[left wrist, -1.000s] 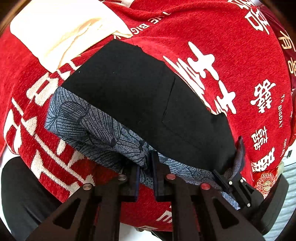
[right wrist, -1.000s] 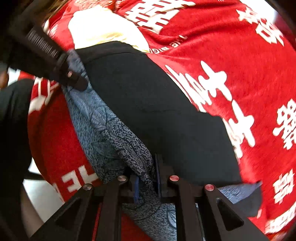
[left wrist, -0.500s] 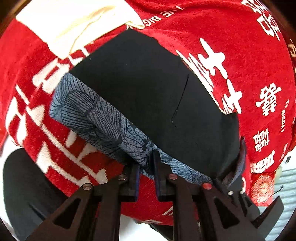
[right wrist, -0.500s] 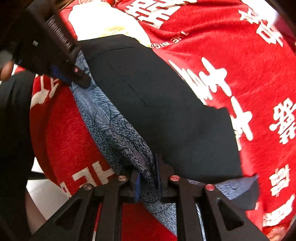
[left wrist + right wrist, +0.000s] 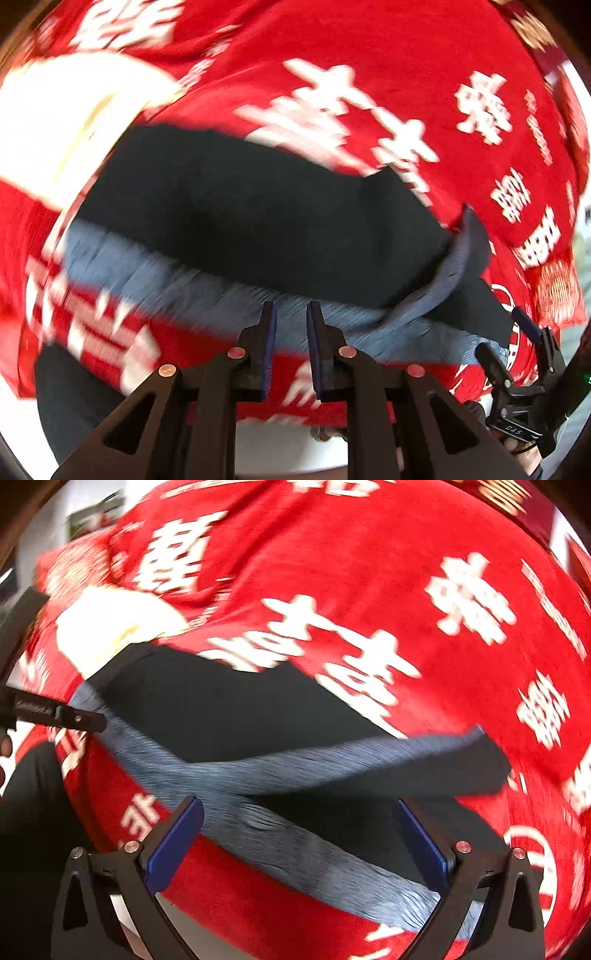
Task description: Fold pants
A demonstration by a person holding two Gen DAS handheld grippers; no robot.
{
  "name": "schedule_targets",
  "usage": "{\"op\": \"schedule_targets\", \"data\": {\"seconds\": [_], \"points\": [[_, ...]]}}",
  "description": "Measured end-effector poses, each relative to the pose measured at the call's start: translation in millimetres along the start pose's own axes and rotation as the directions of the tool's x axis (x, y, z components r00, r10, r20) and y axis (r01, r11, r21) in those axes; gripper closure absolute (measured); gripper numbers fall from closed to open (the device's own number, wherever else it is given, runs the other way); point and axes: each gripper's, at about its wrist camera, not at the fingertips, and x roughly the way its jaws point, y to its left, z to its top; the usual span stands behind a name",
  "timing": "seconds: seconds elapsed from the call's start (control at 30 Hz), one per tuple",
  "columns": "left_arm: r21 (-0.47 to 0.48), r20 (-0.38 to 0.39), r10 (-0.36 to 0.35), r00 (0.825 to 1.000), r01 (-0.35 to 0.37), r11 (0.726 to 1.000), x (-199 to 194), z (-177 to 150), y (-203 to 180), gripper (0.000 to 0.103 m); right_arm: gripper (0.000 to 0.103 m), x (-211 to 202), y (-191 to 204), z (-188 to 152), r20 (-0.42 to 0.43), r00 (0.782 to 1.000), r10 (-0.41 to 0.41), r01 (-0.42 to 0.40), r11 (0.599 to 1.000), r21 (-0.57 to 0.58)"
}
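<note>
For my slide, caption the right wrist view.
Right gripper open over blue-grey patterned pants on red tablecloth.

- A red cloth with white characters (image 5: 369, 74) covers the desk.
- Black pants with a blue-grey patterned lining (image 5: 258, 221) lie flat near the desk's front edge.
- A cream cloth (image 5: 74, 122) lies at the far left, touching the pants' corner.

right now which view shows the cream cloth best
Neither is sharp, but the left wrist view shows the folded cream cloth larger, lying on the red tablecloth with white lettering beyond the black pants with the blue-grey patterned lining. The right wrist view shows the cloth smaller, at upper left, equally blurred.
</note>
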Motion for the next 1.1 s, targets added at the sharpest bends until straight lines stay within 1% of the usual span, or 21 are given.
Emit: {"op": "schedule_targets", "data": {"seconds": [0.13,0.17,0.23,0.3,0.33,0.37,0.4,0.43,0.5,0.53,0.57,0.63,0.7,0.77,0.83,0.9,0.93,0.97,1.0,1.07,1.1], "points": [[0.092,0.024,-0.039,0.999,0.036,0.995,32.6,46.6,-44.9,0.067,0.001,-3.5,-35.4,-4.2,-0.012,0.999,-0.034,0.036,0.992,0.121],[0.12,0.016,-0.034,0.999,0.032,0.992,45.9,56.1,-55.5,0.067,0.001,-5.9,-41.5,-6.2,-0.01,1.0,-0.028,0.029,0.988,0.154],[0.146,-0.012,0.033,0.999,-0.031,0.989,75.5,64.7,-70.6,0.067,0.001,-10.9,-48.8,-12.4,-0.004,1.0,-0.021,0.021,0.98,0.195],[0.161,-0.099,0.044,0.994,-0.027,0.987,102.6,53.4,-78.9,0.067,0.001,-13.8,-51.0,-20.5,-0.009,1.0,-0.022,0.024,0.979,0.203],[0.179,-0.103,0.059,0.993,-0.039,0.983,105.6,41.1,-82.5,0.067,0.001,-14.3,-51.4,-24.9,-0.015,1.0,-0.027,0.03,0.98,0.195],[0.228,-0.052,0.083,0.995,-0.069,0.971,100.9,25.3,-92.3,0.067,0.001,-15.1,-51.5,-30.0,-0.024,0.999,-0.037,0.041,0.982,0.183],[0.295,-0.039,0.096,0.995,-0.081,0.952,97.2,3.6,-103.9,0.067,0.001,-15.0,-52.2,-34.4,-0.031,0.998,-0.048,0.052,0.984,0.171],[0.317,-0.048,0.095,0.994,-0.075,0.945,96.6,-8.9,-108.6,0.06,0.001,-14.9,-53.9,-39.1,-0.038,0.998,-0.057,0.062,0.985,0.161],[0.37,-0.02,0.114,0.993,-0.099,0.924,89.1,-35.0,-116.7,0.058,0.001,-9.1,-63.4,-43.5,-0.056,0.997,-0.061,0.069,0.986,0.152],[0.387,-0.021,0.115,0.993,-0.098,0.917,86.0,-39.2,-118.9,0.058,0.001,-5.5,-70.0,-43.7,-0.064,0.996,-0.059,0.068,0.985,0.158],[0.384,-0.037,0.109,0.993,-0.087,0.919,83.3,-39.1,-119.6,0.058,0.001,-1.3,-80.1,-40.8,-0.068,0.996,-0.061,0.071,0.983,0.169],[0.32,-0.096,0.029,0.995,0.004,0.947,77.3,-28.9,-117.2,0.058,0.001,5.6,-103.9,-28.5,-0.053,0.997,-0.06,0.07,0.976,0.205],[0.276,-0.111,-0.024,0.994,0.054,0.96,74.4,-20.2,-118.9,0.057,0.001,18.2,-135.6,-8.1,-0.043,0.998,-0.039,0.049,0.961,0.273],[0.269,-0.131,-0.041,0.991,0.075,0.96,80.3,-15.9,-125.8,0.055,0.001,39.3,-167.9,15.8,-0.058,0.998,-0.019,0.04,0.927,0.372],[0.302,-0.153,-0.021,0.988,0.067,0.951,95.5,-21.3,-139.3,0.054,0.001,64.0,-191.7,35.0,-0.095,0.995,-0.012,0.056,0.879,0.474],[0.334,-0.161,0.029,0.987,0.027,0.942,110.5,-29.1,-147.2,0.052,0.001,96.5,-205.2,50.3,-0.195,0.981,-0.01,0.118,0.827,0.549],[0.366,-0.13,0.055,0.99,-0.004,0.931,112.2,-34.0,-152.0,0.05,0.001,116.2,-207.7,56.6,-0.259,0.966,-0.002,0.153,0.811,0.565],[0.393,-0.121,0.064,0.991,-0.011,0.919,112.8,-37.7,-156.2,0.043,0.001,129.8,-207.9,60.0,-0.299,0.954,0.002,0.174,0.808,0.562],[0.41,-0.115,0.071,0.991,-0.018,0.912,112.4,-40.9,-158.9,0.042,0.001,142.6,-206.6,61.7,-0.346,0.938,-0.01,0.21,0.81,0.547],[0.435,-0.104,0.093,0.99,-0.038,0.9,114.0,-44.4,-163.1,0.042,0.002,167.1,-205.7,57.4,-0.445,0.893,-0.064,0.302,0.818,0.489],[0.44,-0.102,0.096,0.99,-0.042,0.897,114.5,-45.0,-163.8,0.042,0.022,171.4,-207.6,52.3,-0.442,0.895,-0.063,0.3,0.818,0.491]]}}
